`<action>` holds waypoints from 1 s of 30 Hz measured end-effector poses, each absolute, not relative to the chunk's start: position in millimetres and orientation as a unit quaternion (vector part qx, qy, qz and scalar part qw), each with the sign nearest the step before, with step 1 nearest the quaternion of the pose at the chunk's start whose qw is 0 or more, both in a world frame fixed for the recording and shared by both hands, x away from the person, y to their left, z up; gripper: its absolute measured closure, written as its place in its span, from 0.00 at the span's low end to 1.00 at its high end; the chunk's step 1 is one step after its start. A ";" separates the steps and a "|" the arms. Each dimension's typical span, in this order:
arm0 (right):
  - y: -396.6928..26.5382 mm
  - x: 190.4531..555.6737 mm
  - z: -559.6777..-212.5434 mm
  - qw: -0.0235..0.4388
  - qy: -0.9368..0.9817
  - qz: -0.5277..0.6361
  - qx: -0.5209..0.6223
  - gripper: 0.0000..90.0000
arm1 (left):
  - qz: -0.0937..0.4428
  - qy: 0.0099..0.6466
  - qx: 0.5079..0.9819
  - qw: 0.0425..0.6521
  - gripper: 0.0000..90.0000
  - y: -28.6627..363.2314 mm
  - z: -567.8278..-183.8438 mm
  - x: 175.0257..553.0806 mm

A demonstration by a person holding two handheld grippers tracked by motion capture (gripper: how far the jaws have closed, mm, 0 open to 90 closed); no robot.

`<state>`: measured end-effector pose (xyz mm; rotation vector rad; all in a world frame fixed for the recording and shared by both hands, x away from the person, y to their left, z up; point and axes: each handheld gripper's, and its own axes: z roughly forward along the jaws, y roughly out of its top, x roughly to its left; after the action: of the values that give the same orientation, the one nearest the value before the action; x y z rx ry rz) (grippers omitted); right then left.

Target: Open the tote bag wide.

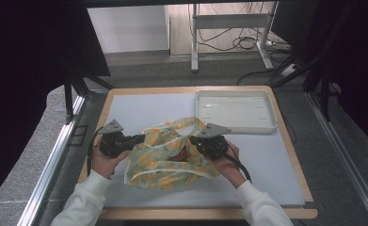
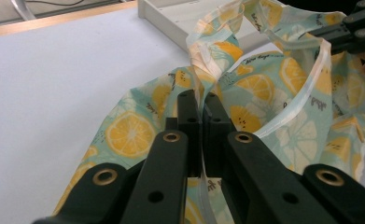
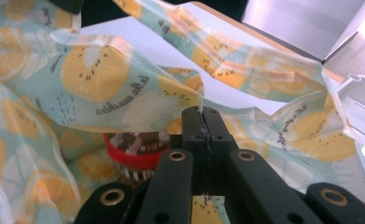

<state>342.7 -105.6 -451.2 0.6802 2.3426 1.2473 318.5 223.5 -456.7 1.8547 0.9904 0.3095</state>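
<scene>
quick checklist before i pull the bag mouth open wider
1. Left hand-held gripper shut on the lemon-print bag: ok, cloth pinched between the jaws.
2. Right hand-held gripper shut on the bag's edge: ok.
3. Two grips on opposite sides of the bag: ok.
4. Red-rimmed item inside the bag, below the opening: ok, what it is: cannot tell.
5. Loose handle strap free of the jaws: ok.
6. White tray clear of the bag: not ok, the strap lies close to its corner.

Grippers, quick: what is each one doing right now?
Left gripper: closed, pinching the lemon-print bag fabric.
Right gripper: closed on the same bag's edge.
</scene>
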 end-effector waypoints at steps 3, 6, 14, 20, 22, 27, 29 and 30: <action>-100.0 348.4 -450.7 0.201 0.836 0.448 0.246 0.99 | 0.130 0.411 0.762 0.484 0.99 224.8 -458.5 319.8; -94.1 356.2 -451.6 0.197 0.835 0.448 0.253 0.99 | 0.132 0.415 0.761 0.481 0.99 226.4 -460.8 321.2; -76.5 379.1 -466.0 0.180 0.845 0.427 0.269 0.99 | 0.140 0.426 0.766 0.461 0.99 227.9 -471.9 327.0; -70.1 389.8 -481.7 0.171 0.854 0.402 0.283 0.99 | 0.138 0.437 0.768 0.448 0.99 228.6 -482.3 333.3; -70.3 392.3 -485.4 0.169 0.856 0.396 0.287 0.99 | 0.137 0.440 0.770 0.442 0.99 228.1 -486.0 335.5; -72.2 393.6 -492.5 0.170 0.860 0.384 0.289 0.99 | 0.132 0.443 0.774 0.432 0.98 225.6 -493.8 339.3; -73.9 393.8 -495.1 0.167 0.862 0.381 0.291 0.99 | 0.130 0.444 0.777 0.427 0.98 224.3 -497.0 340.8; -75.0 393.9 -496.6 0.167 0.863 0.378 0.291 0.99 | 0.131 0.445 0.779 0.423 0.98 223.3 -498.5 341.6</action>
<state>393.9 -75.0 -496.6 0.8294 2.4562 1.0760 341.6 223.3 -498.5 1.9500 1.1130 0.3279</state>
